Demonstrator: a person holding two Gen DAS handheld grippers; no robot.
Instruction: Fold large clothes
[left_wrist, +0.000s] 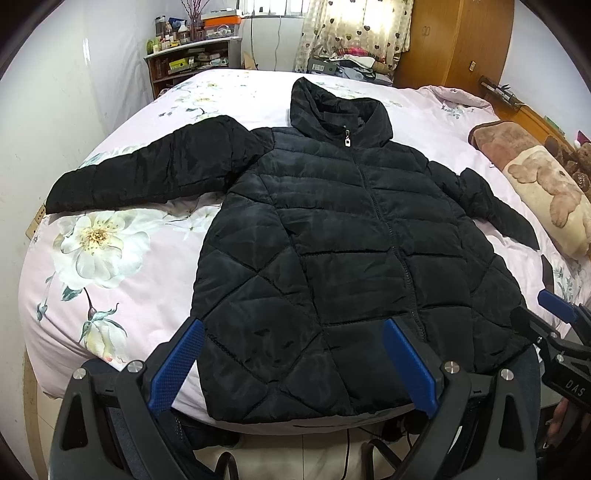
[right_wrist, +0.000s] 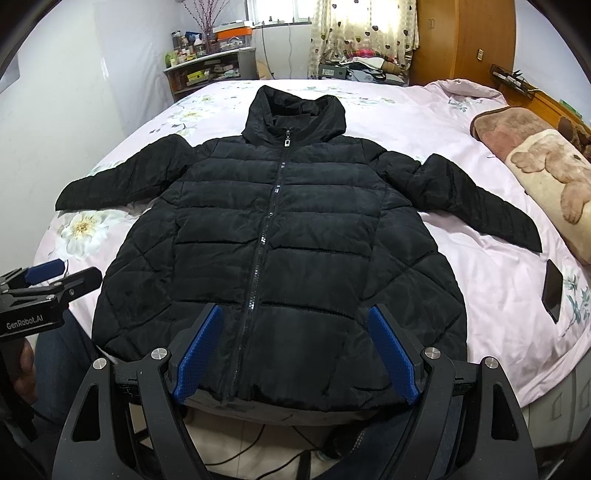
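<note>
Your left gripper (left_wrist: 293, 365) and right gripper (right_wrist: 297, 354): black angular frames, silver round screws, blue fingers (right_wrist: 199, 350) with dimpled pads. White lettering "GenRobot.AI" on the left body, "DAS" on the right. Dark jeans (right_wrist: 59, 365) on your legs.

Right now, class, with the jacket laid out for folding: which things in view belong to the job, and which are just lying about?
Part of the job:
black puffer jacket
left gripper, open
right gripper, open
bed, the folding surface

Just lying about:
bear-print pillow
phone near the right sleeve
cluttered shelf
</note>
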